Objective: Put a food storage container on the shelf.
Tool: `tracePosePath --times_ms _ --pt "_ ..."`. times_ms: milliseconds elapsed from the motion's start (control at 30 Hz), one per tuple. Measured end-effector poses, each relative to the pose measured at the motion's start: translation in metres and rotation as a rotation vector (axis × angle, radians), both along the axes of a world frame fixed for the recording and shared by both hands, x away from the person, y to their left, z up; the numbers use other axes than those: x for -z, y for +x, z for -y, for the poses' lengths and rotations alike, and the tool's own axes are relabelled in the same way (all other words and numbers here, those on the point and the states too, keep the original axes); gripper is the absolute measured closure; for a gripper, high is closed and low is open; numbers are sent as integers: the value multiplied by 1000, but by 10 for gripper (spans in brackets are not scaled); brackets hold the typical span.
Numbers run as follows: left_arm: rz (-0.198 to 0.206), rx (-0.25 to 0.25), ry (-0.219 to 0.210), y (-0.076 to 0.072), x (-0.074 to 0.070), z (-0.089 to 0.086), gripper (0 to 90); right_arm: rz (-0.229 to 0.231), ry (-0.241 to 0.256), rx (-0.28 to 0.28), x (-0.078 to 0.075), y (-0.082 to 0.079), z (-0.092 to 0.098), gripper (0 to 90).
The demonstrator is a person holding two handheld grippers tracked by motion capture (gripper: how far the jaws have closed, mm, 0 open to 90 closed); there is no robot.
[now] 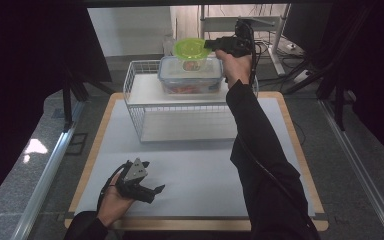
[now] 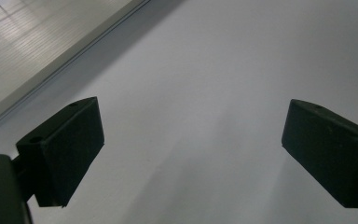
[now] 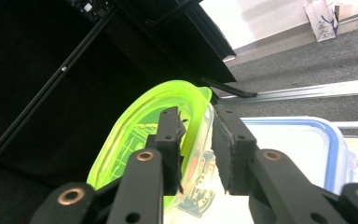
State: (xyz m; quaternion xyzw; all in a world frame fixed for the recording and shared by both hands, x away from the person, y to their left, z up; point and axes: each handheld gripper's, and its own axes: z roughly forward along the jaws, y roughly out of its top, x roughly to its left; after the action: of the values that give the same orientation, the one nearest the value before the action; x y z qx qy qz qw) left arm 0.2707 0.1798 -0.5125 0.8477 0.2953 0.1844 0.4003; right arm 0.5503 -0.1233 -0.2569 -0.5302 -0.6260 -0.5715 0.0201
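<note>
Gripping the rim of a small tub with a lime-green lid (image 1: pixel 191 49), the right gripper (image 1: pixel 215 45) has its jaws pinched on that rim, as the right gripper view confirms (image 3: pixel 198 154). The tub is above a larger clear box with a blue-edged lid (image 1: pixel 190 75); whether the two touch cannot be told. That box stands on the top shelf of a white wire rack (image 1: pixel 130 82) at the far side of the table (image 1: pixel 200 165). Near the front edge, the left gripper (image 1: pixel 152 190) lies in an upturned hand (image 1: pixel 114 200), jaws spread wide over the bare mat (image 2: pixel 191 144), holding nothing.
</note>
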Motion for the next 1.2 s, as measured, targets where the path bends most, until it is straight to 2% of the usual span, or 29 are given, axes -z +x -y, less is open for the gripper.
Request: tracePosePath --times_ms 67,167,267,333,400,467,500,533,667,800,933,1067,1200 --pt "1 0 1 0 0 0 55 0 7 1 1 1 0 723" --pt "2 1 0 0 0 0 55 18 -15 7 2 1 -1 690" --pt "0 1 0 0 0 0 55 57 -48 10 -2 -3 -2 574" --pt "1 0 2 0 0 0 55 114 -90 4 -5 -7 0 461" --pt "2 1 3 0 0 0 55 151 -99 -8 -7 -12 4 373" --pt "4 0 5 0 0 0 55 185 -135 -25 -7 -21 8 273" --pt "4 0 5 0 0 0 55 212 -170 -42 -4 -28 10 229" --pt "4 -1 6 0 0 0 55 219 -191 -55 -2 -32 12 210" --pt "6 -5 5 0 0 1 55 283 -246 -107 16 -60 23 126" --pt "6 -8 -1 0 0 0 54 345 -332 -154 40 -92 34 90" --pt "9 -10 -1 0 0 0 53 395 -380 -190 61 -123 45 73" --pt "8 -14 -1 0 1 1 52 431 -418 -196 77 -148 55 52" --pt "6 -17 1 0 1 1 51 442 -438 -207 94 -168 65 34"
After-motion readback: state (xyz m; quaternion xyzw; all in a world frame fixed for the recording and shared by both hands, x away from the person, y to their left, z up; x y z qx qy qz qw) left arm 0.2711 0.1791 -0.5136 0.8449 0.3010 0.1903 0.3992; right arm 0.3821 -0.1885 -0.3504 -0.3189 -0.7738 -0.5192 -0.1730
